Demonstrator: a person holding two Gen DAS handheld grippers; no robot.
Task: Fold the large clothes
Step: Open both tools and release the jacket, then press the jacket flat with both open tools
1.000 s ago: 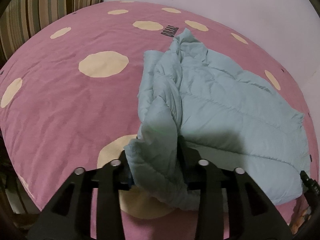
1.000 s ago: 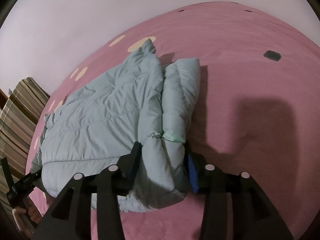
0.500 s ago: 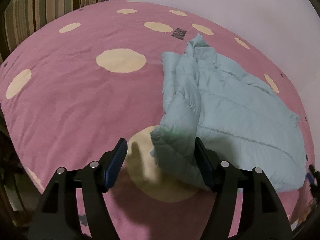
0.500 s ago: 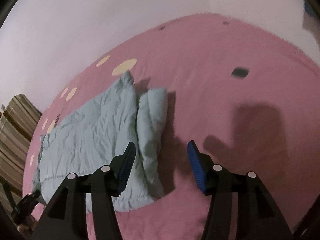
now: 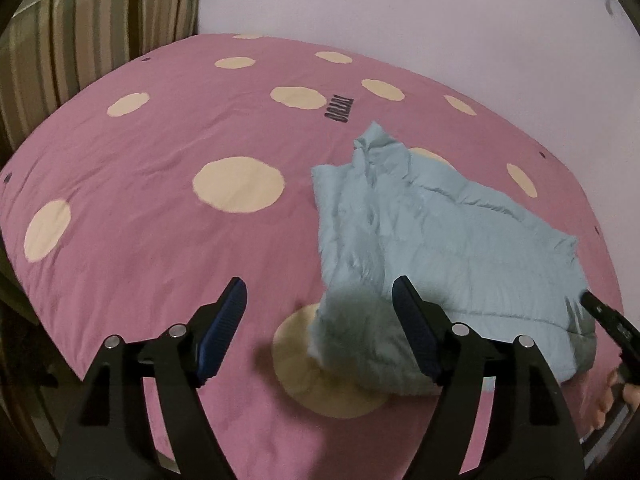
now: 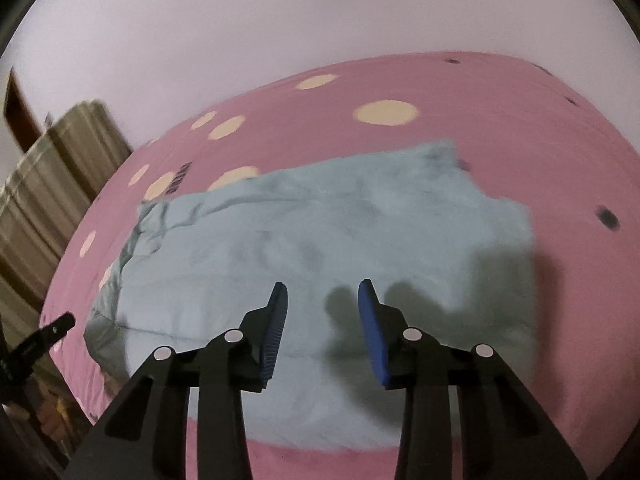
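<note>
A light blue quilted jacket point(image 5: 452, 248) lies folded on the pink bed with cream dots point(image 5: 160, 208). My left gripper point(image 5: 320, 300) is open and empty, above the jacket's near left corner, whose folded sleeve edge shows between the fingers. In the right wrist view the jacket point(image 6: 320, 240) spreads across the bed point(image 6: 540, 128). My right gripper point(image 6: 323, 304) is open and empty, hovering over the jacket's near part and casting a shadow on it.
A striped curtain point(image 5: 80, 32) hangs at the bed's far left, also in the right wrist view point(image 6: 52, 184). A pale wall point(image 5: 400, 12) runs behind the bed. The other gripper's tip point(image 5: 608, 320) and a hand show at the right edge.
Both grippers let go of the jacket's folded sleeves, opened and drew back upward. The right gripper has swung left over the jacket body. The jacket lies flat on the bed.
</note>
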